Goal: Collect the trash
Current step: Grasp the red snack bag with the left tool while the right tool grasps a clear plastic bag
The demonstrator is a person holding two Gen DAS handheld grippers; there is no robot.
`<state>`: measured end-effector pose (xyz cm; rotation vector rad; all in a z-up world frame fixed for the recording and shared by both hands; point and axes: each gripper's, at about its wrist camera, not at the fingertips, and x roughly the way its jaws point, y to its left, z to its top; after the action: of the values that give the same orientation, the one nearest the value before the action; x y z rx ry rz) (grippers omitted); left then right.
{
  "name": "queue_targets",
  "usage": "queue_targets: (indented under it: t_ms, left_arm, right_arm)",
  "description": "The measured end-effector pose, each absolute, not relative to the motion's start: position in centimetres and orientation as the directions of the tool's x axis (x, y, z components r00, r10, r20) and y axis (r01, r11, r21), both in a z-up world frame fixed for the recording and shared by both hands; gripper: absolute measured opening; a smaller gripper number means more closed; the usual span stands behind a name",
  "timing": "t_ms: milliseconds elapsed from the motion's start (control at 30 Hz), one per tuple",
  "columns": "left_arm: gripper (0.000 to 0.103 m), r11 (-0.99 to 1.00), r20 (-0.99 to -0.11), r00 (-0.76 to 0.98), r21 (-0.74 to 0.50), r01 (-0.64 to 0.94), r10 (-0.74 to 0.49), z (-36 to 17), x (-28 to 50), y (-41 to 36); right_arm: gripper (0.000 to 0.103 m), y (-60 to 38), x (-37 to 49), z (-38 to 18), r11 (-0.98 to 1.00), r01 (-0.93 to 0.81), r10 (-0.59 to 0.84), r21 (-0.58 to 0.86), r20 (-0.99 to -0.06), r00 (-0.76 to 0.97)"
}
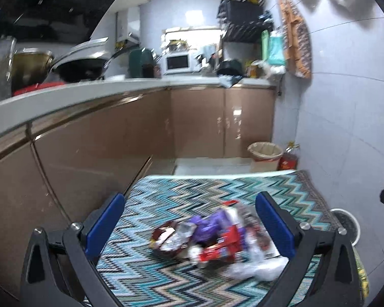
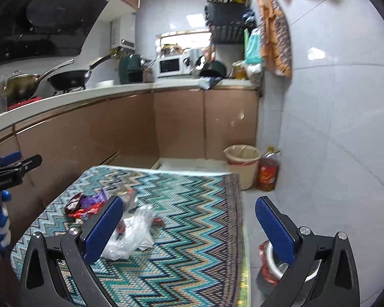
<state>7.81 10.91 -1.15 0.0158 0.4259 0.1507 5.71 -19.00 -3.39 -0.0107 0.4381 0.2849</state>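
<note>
Trash pile (image 1: 212, 238) lies on the table's zigzag cloth (image 1: 181, 194): red and purple wrappers bunched together, with a clear plastic bag (image 2: 133, 230) touching them on the right side. Left claw (image 1: 189, 227) hangs above the pile, jaws spread wide, holding nothing. Right claw (image 2: 189, 227) is also spread wide and empty, over the cloth's right edge. Lined waste bin (image 2: 242, 165) stands on the floor beyond the table, a red bottle (image 2: 267, 172) just beside it.

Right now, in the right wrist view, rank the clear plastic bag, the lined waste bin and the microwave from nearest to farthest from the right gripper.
1. Clear plastic bag, on the mat beside the right gripper's left finger.
2. Lined waste bin, floor corner.
3. Microwave, far counter.
</note>
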Motion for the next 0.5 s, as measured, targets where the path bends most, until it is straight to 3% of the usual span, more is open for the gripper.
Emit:
queue_targets:
  t_ms: [133, 267, 500]
  left_arm:
    - [0.103, 0.979, -0.462, 0.866, 0.03, -0.199, 0.191, -3.0, 8.7, 14.4]
    - [0.102, 0.974, -0.508, 0.836, 0.024, -0.226, 0.206, -5.3, 8.9, 17.2]
    - [0.101, 0.992, -0.588, 0.807, -0.075, -0.106, 0.042, -8.5, 9.5, 18.2]
  right_arm:
    - [0.092, -17.5, 7.6, -5.1, 0.924, -0.366, 0.374, 0.115, -0.481, 0.793]
    - [0.072, -15.7, 9.8, -7.8, 0.875, -0.432, 0.475, 0.219, -0.563, 0.677]
    - [0.068, -12.6, 12.9, -12.8, 0.827, -0.462, 0.541, 0.319, -0.671, 0.506]
